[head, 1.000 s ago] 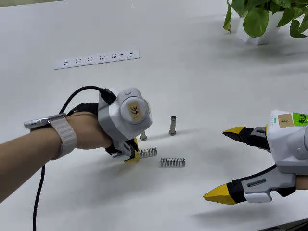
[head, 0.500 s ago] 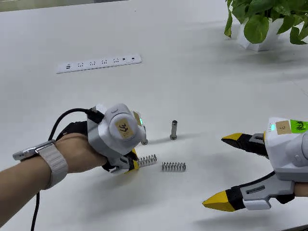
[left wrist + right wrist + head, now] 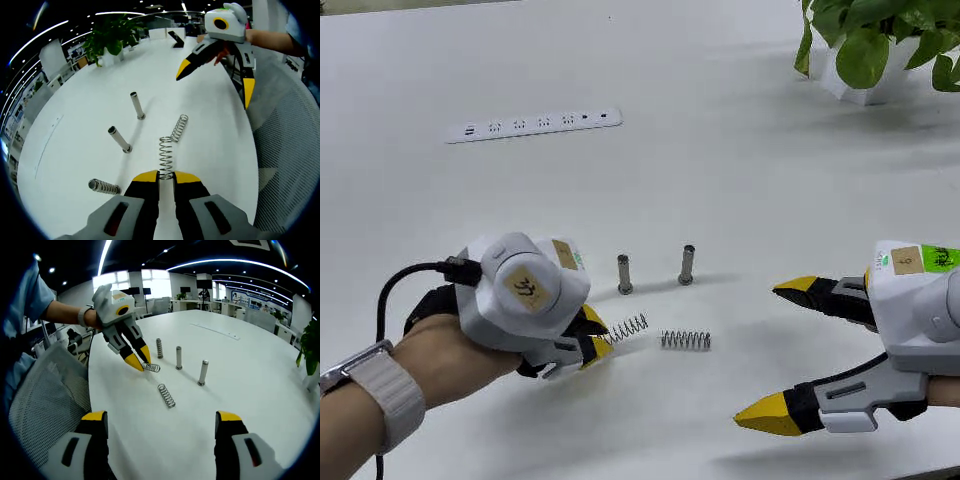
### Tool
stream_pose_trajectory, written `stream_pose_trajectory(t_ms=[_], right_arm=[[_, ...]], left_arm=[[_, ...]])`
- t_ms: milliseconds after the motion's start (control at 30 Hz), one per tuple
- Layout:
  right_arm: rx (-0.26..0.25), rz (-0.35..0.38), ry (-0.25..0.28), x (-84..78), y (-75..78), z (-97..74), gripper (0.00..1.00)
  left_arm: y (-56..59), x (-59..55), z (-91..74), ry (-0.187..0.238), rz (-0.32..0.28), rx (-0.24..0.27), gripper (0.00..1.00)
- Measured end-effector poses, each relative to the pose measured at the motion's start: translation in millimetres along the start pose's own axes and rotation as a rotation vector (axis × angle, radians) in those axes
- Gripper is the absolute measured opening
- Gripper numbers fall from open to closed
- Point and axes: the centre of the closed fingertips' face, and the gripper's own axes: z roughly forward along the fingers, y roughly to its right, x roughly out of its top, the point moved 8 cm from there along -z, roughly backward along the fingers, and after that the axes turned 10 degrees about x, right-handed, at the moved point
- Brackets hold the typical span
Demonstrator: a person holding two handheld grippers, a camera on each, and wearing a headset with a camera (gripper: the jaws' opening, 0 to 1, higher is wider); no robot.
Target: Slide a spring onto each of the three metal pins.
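The left gripper's (image 3: 166, 176) matt yellow-and-black plastic fingertips (image 3: 146, 176) pinch a spring (image 3: 165, 152) of bright metal wire, and beyond them the nearer pin (image 3: 120, 139) and farther pin (image 3: 136, 105) are smooth, dull-shining metal on a smooth, matt white table (image 3: 210, 125).

Bright even overhead light, soft faint shadows, sharp head view, gripper views warped at edges
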Motion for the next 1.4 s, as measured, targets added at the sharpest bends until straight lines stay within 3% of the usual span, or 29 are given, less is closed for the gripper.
stream_pose_trajectory(t_ms=[167,367,433,500,567,700,867,1400], right_arm=[[0.017,0.002,0.000,2.9,-2.6,2.4,0.87],[0.045,-0.007,-0.014,6.6,-5.1,4.8,0.86],[0.051,-0.013,-0.020,7.9,-5.3,5.7,0.86],[0.056,-0.018,-0.022,9.6,-6.1,6.6,0.86],[0.065,-0.021,-0.026,11.5,-7.4,8.2,0.86],[0.090,-0.034,-0.044,14.7,-11.1,13.3,0.84],[0.148,-0.031,-0.071,19.6,-18.6,20.2,0.73],[0.256,-0.048,-0.116,38.3,-31.1,36.3,0.41]], left_arm=[[10.1,-4.9,-9.8,0.082,-0.027,0.004,0.10],[25.2,-2.7,-22.2,0.139,-0.027,0.036,0.10],[33.3,-0.7,-24.8,0.148,-0.032,0.043,0.10],[33.0,-3.8,-26.8,0.156,-0.032,0.047,0.10],[42.1,-2.4,-27.2,0.158,-0.029,0.050,0.10],[51.6,-2.8,-27.2,0.180,-0.039,0.029,0.10],[59.5,-3.6,-26.3,0.201,-0.044,0.006,0.10],[64.6,-4.2,-25.4,0.221,-0.029,-0.029,0.10]])
